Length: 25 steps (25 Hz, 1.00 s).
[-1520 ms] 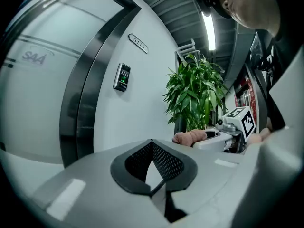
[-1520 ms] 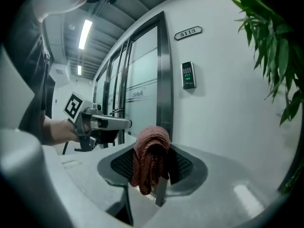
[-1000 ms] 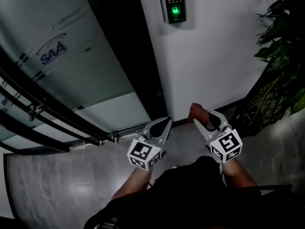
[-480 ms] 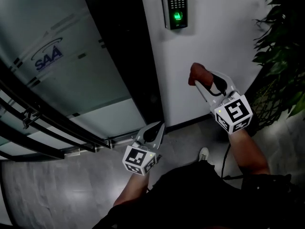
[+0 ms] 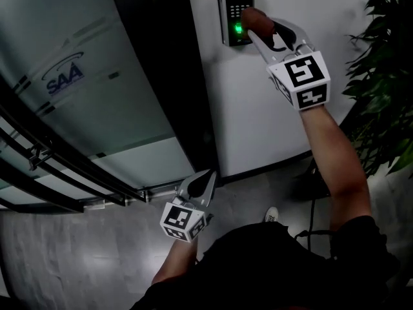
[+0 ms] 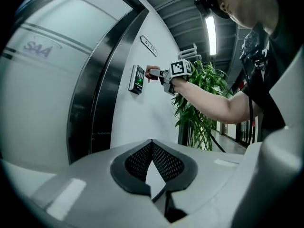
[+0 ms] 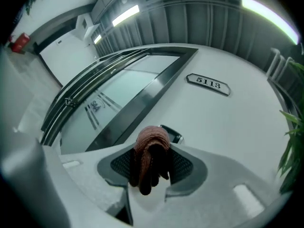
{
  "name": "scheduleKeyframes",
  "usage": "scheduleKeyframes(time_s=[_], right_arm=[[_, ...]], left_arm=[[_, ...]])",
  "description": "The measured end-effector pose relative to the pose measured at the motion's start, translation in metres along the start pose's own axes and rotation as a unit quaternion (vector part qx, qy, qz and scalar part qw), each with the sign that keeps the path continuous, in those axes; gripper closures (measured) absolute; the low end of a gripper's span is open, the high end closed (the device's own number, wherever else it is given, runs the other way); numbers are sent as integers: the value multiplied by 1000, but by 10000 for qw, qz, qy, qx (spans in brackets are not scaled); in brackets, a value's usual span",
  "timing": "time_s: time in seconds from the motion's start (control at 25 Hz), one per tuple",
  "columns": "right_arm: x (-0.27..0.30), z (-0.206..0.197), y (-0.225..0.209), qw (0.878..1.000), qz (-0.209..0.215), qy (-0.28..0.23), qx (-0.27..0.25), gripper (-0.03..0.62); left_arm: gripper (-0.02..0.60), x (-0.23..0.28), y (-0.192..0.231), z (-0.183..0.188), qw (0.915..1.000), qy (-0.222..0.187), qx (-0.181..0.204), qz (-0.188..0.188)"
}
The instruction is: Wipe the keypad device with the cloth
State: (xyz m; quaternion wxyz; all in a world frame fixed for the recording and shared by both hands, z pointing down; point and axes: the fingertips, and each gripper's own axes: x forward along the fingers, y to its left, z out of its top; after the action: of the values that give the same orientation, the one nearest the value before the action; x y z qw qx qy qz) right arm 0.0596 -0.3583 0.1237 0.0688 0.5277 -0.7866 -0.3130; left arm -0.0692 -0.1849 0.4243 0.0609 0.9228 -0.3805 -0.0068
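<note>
I have the right gripper [image 5: 261, 26] raised at the wall [image 5: 284, 108], with the cloth [image 5: 256, 20] pinched between its jaws and right at the keypad device [image 5: 231, 8] mounted there. A number plate [image 7: 208, 84] sits higher on the same wall. The door frame [image 5: 161, 76] stands just left of the keypad device, and the glass door [image 5: 84, 102] is left of that. A potted plant [image 5: 387, 76] stands to the right. My left gripper [image 5: 206, 176] hangs low over the floor [image 5: 77, 250] near the frame's foot, jaws together.

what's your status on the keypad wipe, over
Right gripper shut on cloth, up at keypad device; contact unclear. Left gripper shut, empty, low by the door. Nothing in the way.
</note>
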Motion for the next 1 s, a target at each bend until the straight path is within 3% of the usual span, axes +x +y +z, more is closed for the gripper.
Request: scheduleKeyframes(time_s=[0.28,0.52,1.0], right_arm=[[54,21,-39,9996,-232,-100,-100,445],[71,22,-43,9995,-211,-204,-79,445],[72,8,-29,9994,-292,-156,-103,445]], left_arm=[[566,6,7,1,9996,11,8,279],[566,10,15,0,9989,18,-62,464],[566,25,16,-5,9992,115,-101,365]])
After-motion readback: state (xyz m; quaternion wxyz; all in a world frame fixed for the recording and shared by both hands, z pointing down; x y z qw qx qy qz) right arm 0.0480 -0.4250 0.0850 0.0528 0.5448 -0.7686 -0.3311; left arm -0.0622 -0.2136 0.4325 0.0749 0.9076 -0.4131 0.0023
